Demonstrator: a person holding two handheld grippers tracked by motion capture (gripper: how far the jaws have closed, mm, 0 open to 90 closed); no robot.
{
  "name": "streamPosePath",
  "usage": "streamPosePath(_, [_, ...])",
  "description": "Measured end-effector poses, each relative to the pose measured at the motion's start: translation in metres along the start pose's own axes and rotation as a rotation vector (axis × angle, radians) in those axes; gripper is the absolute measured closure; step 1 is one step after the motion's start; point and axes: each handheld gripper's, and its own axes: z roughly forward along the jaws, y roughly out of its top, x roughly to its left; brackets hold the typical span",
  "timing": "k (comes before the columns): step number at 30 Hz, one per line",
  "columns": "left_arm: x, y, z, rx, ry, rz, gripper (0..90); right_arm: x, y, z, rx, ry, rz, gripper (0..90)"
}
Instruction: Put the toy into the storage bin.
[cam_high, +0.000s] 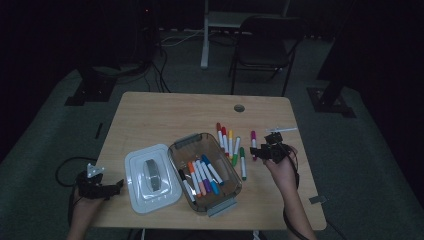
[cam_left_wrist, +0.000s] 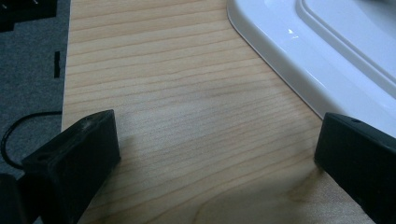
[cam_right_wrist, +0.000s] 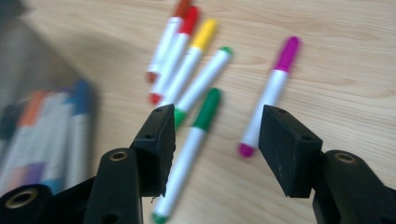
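The right gripper (cam_right_wrist: 215, 149) hovered open and empty over the magenta marker (cam_right_wrist: 271, 95) (light, stiff, likely slippery); mid-barrel looked the best hold.

Far half of worktop (cam_high: 165, 107) lay bare: open passage there. Near centre was blocked by white lid (cam_high: 150, 177) and clear box (cam_high: 205, 172), set just beside each other. Loose markers (cam_high: 231, 142) crowded the strip right of the box; magenta marker (cam_right_wrist: 271, 95) lay apart, bare wood beyond it.
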Motion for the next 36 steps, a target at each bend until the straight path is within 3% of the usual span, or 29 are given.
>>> streamPosePath(3, [0.0, 0.0, 0.0, -0.002, 0.0, -0.001, 0.5, -0.007, -0.001, 0.006, 0.008, -0.026, 0.009, 46.2])
streamPosePath(6, [0.0, 0.0, 0.0, 0.0, 0.0, 0.0, 0.5, -0.02, 0.001, 0.019, 0.006, -0.05, 0.06, 46.2])
streamPosePath(11, [0.0, 0.0, 0.0, -0.001, 0.0, -0.001, 0.5, -0.028, 0.011, 0.034, 0.043, -0.062, 0.094, 49.2])
streamPosePath(15, [0.0, 0.0, 0.0, 0.0, 0.0, 0.0, 0.5, -0.03, 0.015, 0.039, 0.045, -0.083, 0.099, 47.4])
streamPosePath(17, [0.0, 0.0, 0.0, 0.0, 0.0, 0.0, 0.5, -0.036, 0.022, 0.05, 0.037, -0.105, 0.122, 47.0])
streamPosePath(24, [0.0, 0.0, 0.0, 0.0, 0.0, 0.0, 0.5, -0.042, 0.028, 0.072, 0.056, -0.144, 0.149, 47.1])
streamPosePath(29, [0.0, 0.0, 0.0, 0.0, 0.0, 0.0, 0.5, -0.044, 0.03, 0.09, 0.112, -0.179, 0.153, 48.4])
streamPosePath(36, [0.0, 0.0, 0.0, 0.0, 0.0, 0.0, 0.5, -0.045, 0.027, 0.102, 0.147, -0.201, 0.169, 58.2])
